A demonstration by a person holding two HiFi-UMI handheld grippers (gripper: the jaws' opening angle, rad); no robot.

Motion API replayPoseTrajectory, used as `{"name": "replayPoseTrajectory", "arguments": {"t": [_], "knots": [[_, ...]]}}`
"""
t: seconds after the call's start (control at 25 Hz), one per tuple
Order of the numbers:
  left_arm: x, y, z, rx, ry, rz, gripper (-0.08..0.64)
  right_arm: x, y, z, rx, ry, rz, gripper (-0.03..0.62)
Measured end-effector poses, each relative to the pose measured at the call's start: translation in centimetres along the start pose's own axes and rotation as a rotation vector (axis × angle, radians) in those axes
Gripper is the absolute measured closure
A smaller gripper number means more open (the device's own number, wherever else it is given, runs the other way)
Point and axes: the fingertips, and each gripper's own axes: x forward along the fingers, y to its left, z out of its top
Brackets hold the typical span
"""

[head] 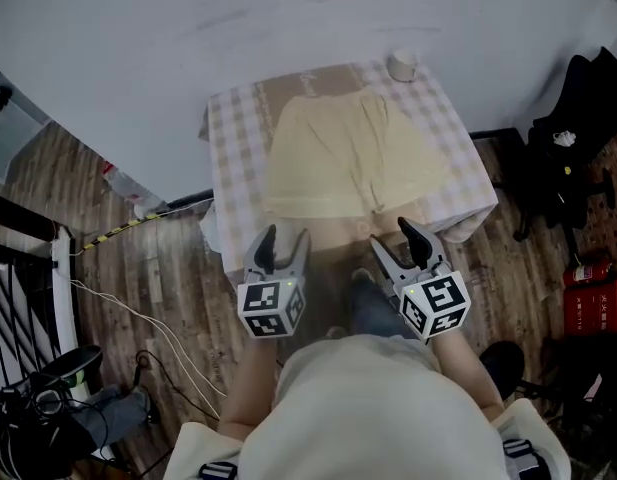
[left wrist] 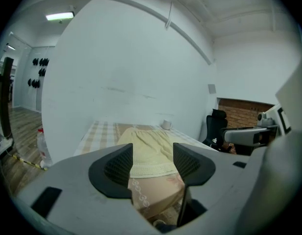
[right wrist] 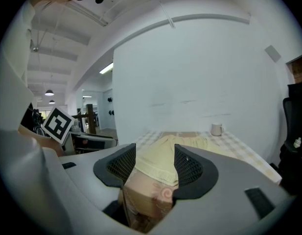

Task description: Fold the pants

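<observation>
Pale yellow pants point(head: 343, 163) lie spread flat on a table covered with a checked cloth point(head: 233, 128); their hem lies toward the near edge. My left gripper point(head: 285, 240) and right gripper point(head: 396, 245) hang side by side just in front of the table's near edge, short of the fabric. Both stand open with nothing between the jaws. In the left gripper view the pants point(left wrist: 148, 131) show beyond the wide-open left gripper point(left wrist: 152, 151). In the right gripper view the pants point(right wrist: 163, 153) lie ahead of the open right gripper point(right wrist: 154, 155).
A white mug point(head: 402, 65) stands at the table's far right corner. A black chair with a bag point(head: 573, 138) and red extinguishers point(head: 598, 303) are at the right. A bottle point(head: 123, 186), cables and a black stand point(head: 28, 298) occupy the floor at the left.
</observation>
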Motion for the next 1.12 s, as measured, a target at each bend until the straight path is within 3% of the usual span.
{"name": "replayPoseTrajectory", "arguments": {"t": [0.28,0.44,0.84,1.12], "knots": [[3.4,3.6,-1.7,-0.097,0.027,0.146,0.313,4.5,-3.6,2.4,-0.043,-0.012,0.103,0.359],[5.0,5.0,-3.0,-0.103,0.073,0.232,0.313,6.8,-5.3,3.5,-0.056,-0.004,0.169,0.359],[7.7,9.6,-7.0,-0.232,0.16,0.465,0.317,11.3,-7.6,3.6,-0.069,0.053,0.327,0.36],[8.9,12.1,-8.7,-0.275,0.195,0.568,0.342,13.3,-8.2,3.1,-0.101,0.089,0.431,0.36]]}}
